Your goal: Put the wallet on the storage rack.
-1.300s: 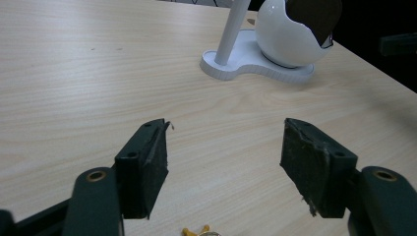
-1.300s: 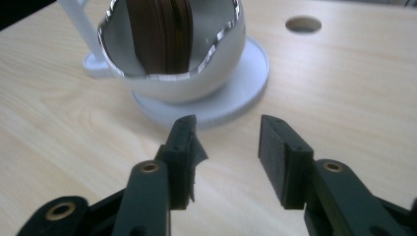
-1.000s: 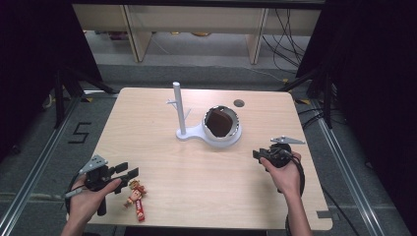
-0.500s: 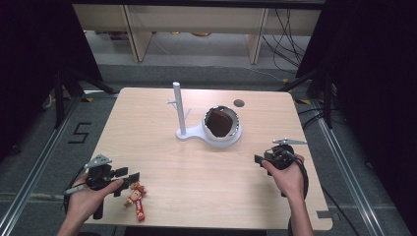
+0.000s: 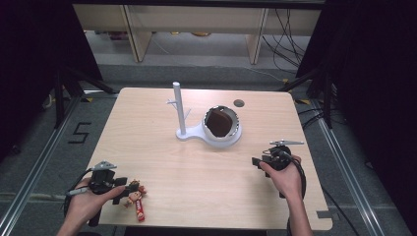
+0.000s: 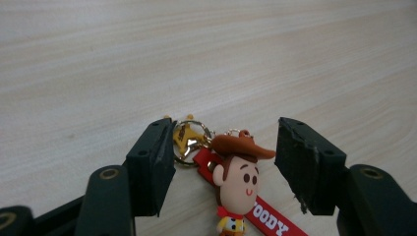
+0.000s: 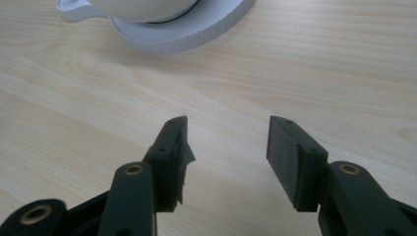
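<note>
The left gripper [image 6: 223, 162] has just been opening; its jaws straddle the keychain [image 6: 236, 184] without pressing it, the doll's head between the pads, the ring against the left one. The right gripper [image 7: 228, 157], also just opened, holds nothing, the white stand [image 7: 177, 29] well ahead of it. To grip well, I'd centre the jaws on the head, lower them to the table [image 6: 147, 64], then close squarely so the strap isn't pinched.

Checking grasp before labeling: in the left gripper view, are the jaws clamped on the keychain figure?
No: the cowboy keychain lies between the left gripper's jaws with clear gaps beside its head.
</note>
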A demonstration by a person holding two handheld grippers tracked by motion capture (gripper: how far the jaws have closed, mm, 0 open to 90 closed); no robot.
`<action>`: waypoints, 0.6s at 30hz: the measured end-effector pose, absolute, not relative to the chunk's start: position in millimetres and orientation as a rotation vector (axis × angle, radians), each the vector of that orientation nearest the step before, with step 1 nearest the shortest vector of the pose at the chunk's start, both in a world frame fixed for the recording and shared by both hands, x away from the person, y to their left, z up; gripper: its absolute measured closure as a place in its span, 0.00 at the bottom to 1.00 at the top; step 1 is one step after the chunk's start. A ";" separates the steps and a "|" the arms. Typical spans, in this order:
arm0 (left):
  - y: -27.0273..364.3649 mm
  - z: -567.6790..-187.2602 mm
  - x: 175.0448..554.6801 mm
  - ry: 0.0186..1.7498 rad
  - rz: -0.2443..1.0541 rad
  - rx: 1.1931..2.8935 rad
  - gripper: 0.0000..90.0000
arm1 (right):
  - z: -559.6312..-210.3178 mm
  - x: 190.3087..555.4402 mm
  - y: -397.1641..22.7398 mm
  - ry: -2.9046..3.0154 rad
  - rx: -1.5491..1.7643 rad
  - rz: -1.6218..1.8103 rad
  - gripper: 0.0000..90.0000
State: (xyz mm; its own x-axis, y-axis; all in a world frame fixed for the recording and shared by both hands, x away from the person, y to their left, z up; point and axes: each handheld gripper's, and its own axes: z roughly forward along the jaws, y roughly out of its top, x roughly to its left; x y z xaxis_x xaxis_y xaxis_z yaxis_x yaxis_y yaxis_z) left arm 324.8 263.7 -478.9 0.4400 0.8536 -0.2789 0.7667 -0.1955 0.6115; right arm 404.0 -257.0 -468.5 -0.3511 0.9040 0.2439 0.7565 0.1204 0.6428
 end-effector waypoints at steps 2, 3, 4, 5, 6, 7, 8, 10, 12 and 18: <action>261.7 -482.0 324.7 1.391 0.142 1.989 0.42 | -466.8 403.2 -257.1 2.212 1.650 1.033 0.56; 261.2 -482.8 324.7 1.394 0.127 1.988 0.42 | -465.9 401.1 -253.5 2.190 1.703 1.034 0.56; 261.2 -483.4 324.4 1.386 0.112 2.007 0.41 | -466.4 401.5 -252.6 2.184 1.698 1.024 0.56; 259.2 -484.2 323.3 1.398 0.109 2.009 0.41 | -466.3 400.9 -253.0 2.201 1.689 1.055 0.56; 258.1 -485.5 322.7 1.388 0.102 2.017 0.41 | -467.4 401.7 -252.3 2.187 1.687 1.046 0.56; 256.8 -486.1 321.6 1.386 0.102 2.032 0.41 | -467.5 401.7 -252.1 2.189 1.689 1.046 0.55; 255.3 -487.2 320.5 1.380 0.098 2.039 0.41 | -466.6 401.3 -252.6 2.200 1.685 1.048 0.55; 254.1 -488.0 318.5 1.363 0.100 2.076 0.41 | -467.4 401.7 -251.8 2.200 1.688 1.056 0.55; 252.0 -489.9 316.8 1.351 0.103 2.100 0.43 | -467.2 401.2 -250.5 2.197 1.721 1.038 0.54; 249.2 -494.2 315.6 1.329 0.128 2.159 0.52 | -469.2 403.9 -254.3 2.240 1.645 1.034 0.54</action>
